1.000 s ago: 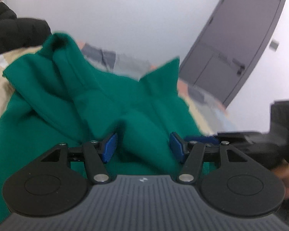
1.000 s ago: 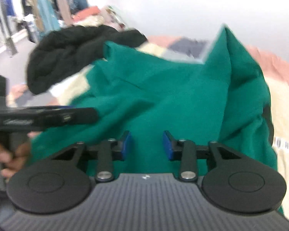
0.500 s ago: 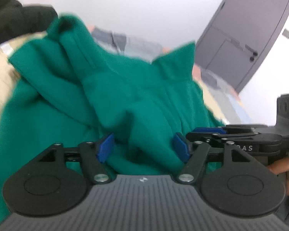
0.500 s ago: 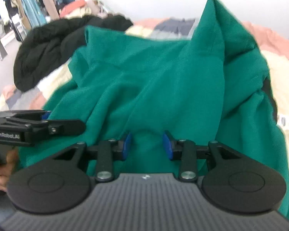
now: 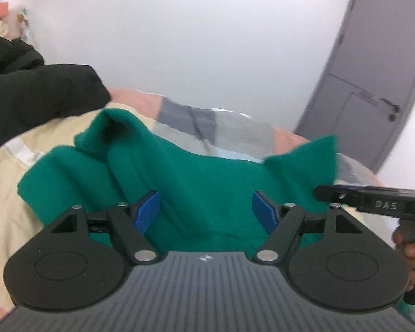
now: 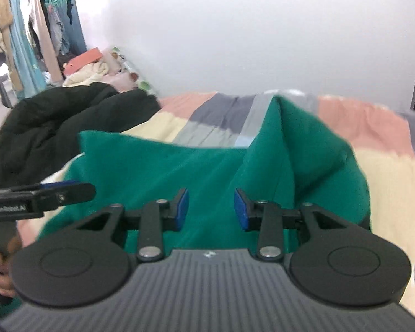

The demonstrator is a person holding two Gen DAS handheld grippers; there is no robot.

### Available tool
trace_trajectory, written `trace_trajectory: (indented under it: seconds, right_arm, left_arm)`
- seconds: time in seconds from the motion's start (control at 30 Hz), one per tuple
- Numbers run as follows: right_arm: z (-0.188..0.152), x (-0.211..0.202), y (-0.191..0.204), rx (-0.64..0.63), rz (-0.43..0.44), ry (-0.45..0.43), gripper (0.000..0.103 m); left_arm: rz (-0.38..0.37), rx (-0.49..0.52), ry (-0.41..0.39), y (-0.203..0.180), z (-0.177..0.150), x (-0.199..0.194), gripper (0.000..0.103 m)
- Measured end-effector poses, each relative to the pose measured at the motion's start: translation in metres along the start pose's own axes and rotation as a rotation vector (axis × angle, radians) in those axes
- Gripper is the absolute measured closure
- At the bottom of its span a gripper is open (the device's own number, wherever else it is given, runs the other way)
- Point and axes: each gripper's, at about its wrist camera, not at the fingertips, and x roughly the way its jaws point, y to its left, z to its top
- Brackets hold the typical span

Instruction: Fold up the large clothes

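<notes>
The green garment (image 5: pixel 207 177) lies rumpled on a bed (image 6: pixel 387 171) covered in cream, pink and grey patches, straight ahead of and below both grippers. From the left gripper (image 5: pixel 206 211), the cloth fills the space beyond the blue pads (image 5: pixel 146 211); its jaws have just been opening and now stand wide, with folds of the garment showing in the gap behind them but neither pad pressing on it. A raised fold stands ahead to the left of this gripper, and a pointed flap ahead to its right, near the other gripper's tip. The right gripper (image 6: pixel 210 210) is also released, its pads set narrower apart, with the garment beyond the gap and not pinched. A tall peaked fold rises just ahead and to the right of it. A black coat (image 6: pixel 55 127) is heaped well off to the left of both grippers, beside the garment's far left edge.
</notes>
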Motion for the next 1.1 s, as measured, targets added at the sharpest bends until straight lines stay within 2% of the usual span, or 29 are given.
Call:
trace_trajectory:
  seconds: [0.1, 0.17, 0.3, 0.5, 0.57, 0.83, 0.93, 1.1]
  right_arm:
    - [0.001, 0.021, -0.014, 0.021, -0.016, -0.059, 0.066]
    - [-0.002, 0.033, -0.024, 0.043, -0.032, -0.063, 0.066]
    - [-0.012, 0.053, -0.042, 0.042, -0.04, -0.024, 0.068]
    - [-0.029, 0.078, -0.054, 0.039, -0.016, 0.044, 0.07]
    - [-0.034, 0.08, -0.053, 0.014, -0.015, 0.038, 0.07]
    - [-0.024, 0.049, -0.053, 0.065, 0.023, 0.03, 0.067]
    - [-0.024, 0.023, -0.045, 0.049, 0.017, 0.024, 0.067]
    - [-0.026, -0.027, -0.035, 0.092, 0.023, -0.005, 0.067]
  left_arm:
    - [0.025, -0.05, -0.003, 0.017, 0.001, 0.02, 0.033]
    - [0.044, -0.091, 0.022, 0.031, 0.001, 0.037, 0.034]
    - [-0.01, -0.236, 0.084, 0.065, -0.003, 0.056, 0.035]
    - [0.031, -0.173, 0.107, 0.057, -0.004, 0.073, 0.035]
    - [0.033, -0.171, 0.103, 0.056, -0.003, 0.072, 0.035]
    - [0.027, -0.174, 0.048, 0.043, -0.002, 0.01, 0.035]
    - [0.028, -0.161, 0.019, 0.033, -0.006, -0.026, 0.035]
    - [0.032, -0.132, 0.013, 0.012, -0.019, -0.077, 0.035]
